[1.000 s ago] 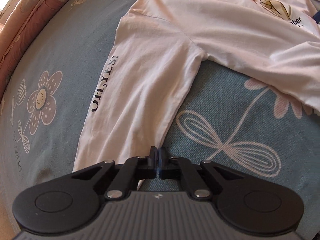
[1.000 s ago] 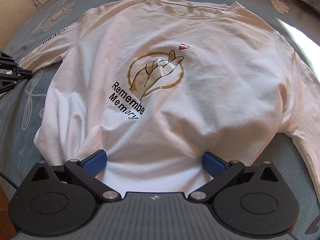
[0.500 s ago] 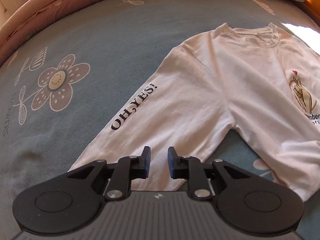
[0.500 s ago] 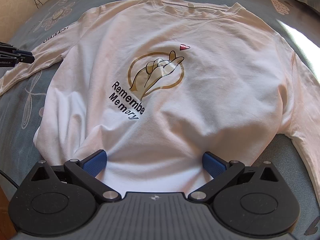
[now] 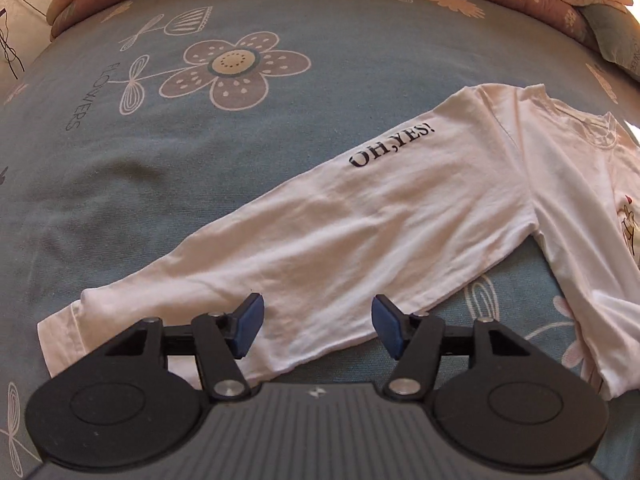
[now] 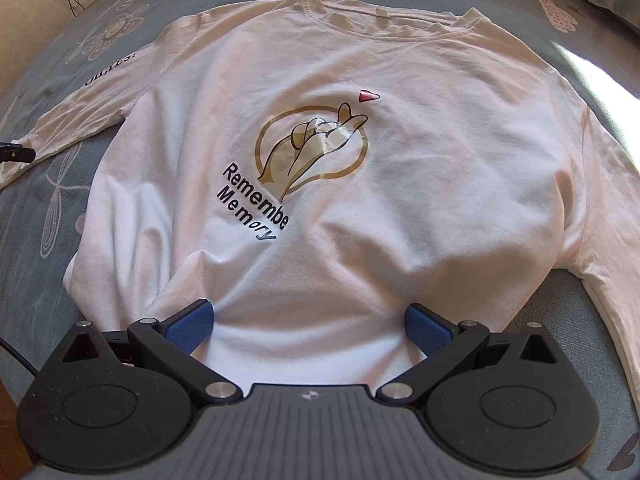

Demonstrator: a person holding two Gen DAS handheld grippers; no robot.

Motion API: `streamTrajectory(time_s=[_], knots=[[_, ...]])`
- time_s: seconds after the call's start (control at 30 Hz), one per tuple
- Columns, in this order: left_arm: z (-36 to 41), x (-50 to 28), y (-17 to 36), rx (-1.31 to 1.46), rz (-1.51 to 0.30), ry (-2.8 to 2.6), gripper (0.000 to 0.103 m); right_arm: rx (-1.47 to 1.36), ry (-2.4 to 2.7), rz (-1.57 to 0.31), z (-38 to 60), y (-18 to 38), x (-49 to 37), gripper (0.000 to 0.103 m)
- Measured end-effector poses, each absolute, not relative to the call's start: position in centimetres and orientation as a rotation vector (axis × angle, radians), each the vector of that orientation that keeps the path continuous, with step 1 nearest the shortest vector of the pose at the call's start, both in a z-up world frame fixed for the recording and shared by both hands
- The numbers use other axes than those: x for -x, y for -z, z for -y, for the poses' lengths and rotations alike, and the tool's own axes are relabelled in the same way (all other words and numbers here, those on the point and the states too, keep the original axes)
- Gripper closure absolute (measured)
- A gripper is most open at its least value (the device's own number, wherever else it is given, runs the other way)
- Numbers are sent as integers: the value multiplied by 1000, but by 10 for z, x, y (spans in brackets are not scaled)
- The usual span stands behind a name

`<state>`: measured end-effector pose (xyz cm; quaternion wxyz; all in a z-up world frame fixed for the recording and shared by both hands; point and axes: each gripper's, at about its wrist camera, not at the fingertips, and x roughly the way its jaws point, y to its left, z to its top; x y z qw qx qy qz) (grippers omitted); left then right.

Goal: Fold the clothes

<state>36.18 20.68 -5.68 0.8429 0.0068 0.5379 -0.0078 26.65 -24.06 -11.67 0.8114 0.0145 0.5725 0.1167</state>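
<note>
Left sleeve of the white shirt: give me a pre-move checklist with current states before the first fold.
1. Left sleeve lies stretched out flat on the bedspread, cuff showing: ok.
2. Left tool has just been opening; its blue pads stand apart over the sleeve and nothing is pinched: ok.
3. Right tool open, pads wide at the shirt's bottom hem: ok.
4. Shirt body smooth: not ok, creases and bunching near the lower hem.
5. Right sleeve laid out fully: cannot tell, it runs out of view.
6. Whether either tool's pads touch the cloth: cannot tell.
</note>
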Motion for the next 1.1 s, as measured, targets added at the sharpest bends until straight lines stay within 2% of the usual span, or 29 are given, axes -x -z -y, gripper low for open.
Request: streamTrajectory(time_s=[0.13, 0.3, 0.37, 0.43, 0.53, 0.6, 0.73, 0.8, 0.9, 1.0, 1.1], knots=[[-226, -369, 75, 45, -1168, -64, 42, -10, -246, -1239, 238, 117, -270, 0], [-273, -316, 82, 173, -1184, -176, 32, -5, -251, -1255, 239, 118, -274, 0], [-285, -312, 77, 214, -1203, -205, 32, -4, -246, -1248, 239, 118, -274, 0], [-287, -318, 69, 190, -1201, -223, 38, -3, -237, -1243, 239, 118, -272, 0], [-288, -333, 64, 162, -1134, -197, 33, 1, -231, -1240, 239, 118, -272, 0], [-293, -346, 75, 172, -1156, -220, 34, 6, -230, -1241, 239, 118, -272, 0], [-329, -343, 88, 225, -1115, -374, 30, 10, -233, -1257, 239, 118, -275, 0], [-346, -339, 85, 304, -1092, -427, 37, 9, -236, -1262, 240, 118, -277, 0], [-335, -347, 74, 275, -1127, -432, 42, 13, -235, -1253, 239, 118, -275, 0], [-301, -357, 59, 275, -1096, -306, 37, 11, -224, -1246, 238, 119, -275, 0], [-260, -367, 60, 276, -1094, -200, 36, 11, -208, -1248, 236, 120, -276, 0]])
